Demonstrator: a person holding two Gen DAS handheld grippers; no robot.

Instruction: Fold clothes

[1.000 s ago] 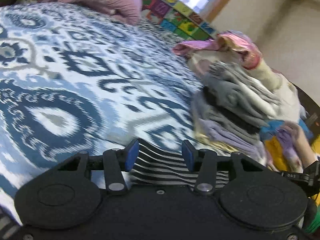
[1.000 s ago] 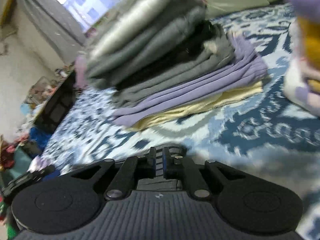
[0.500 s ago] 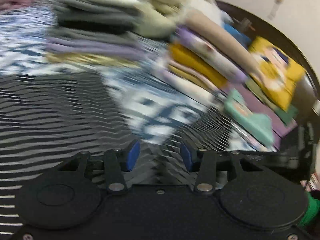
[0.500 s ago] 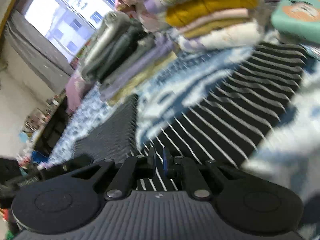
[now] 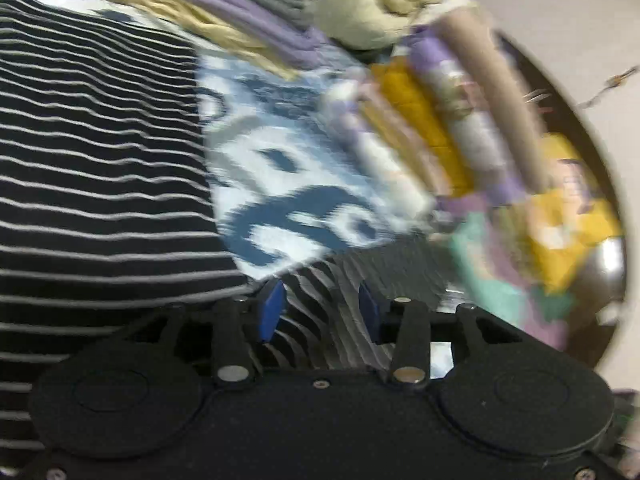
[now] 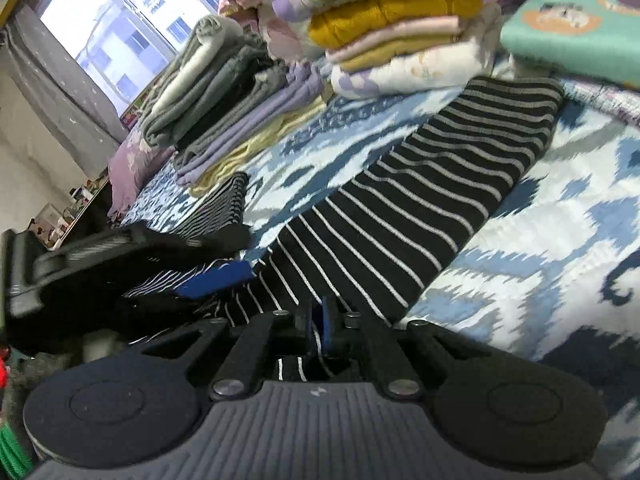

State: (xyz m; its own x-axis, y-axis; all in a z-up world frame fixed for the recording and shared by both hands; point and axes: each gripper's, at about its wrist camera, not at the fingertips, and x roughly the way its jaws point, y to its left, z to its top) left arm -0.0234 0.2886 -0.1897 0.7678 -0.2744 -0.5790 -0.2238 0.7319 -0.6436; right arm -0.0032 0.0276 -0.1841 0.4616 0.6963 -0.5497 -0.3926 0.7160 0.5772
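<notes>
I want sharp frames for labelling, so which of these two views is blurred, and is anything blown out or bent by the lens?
Left wrist view: motion blur smears the colourful folded stack and the blue patterned bedspread; the left gripper stays sharp. Right wrist view: mostly sharp, the striped garment reads clearly, but the window is blown out and fisheye bending curves the edges.

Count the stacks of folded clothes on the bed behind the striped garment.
2: a grey-and-lilac stack near the window, and a colourful stack with a mustard layer right of it. More may sit beyond the frame.
</notes>
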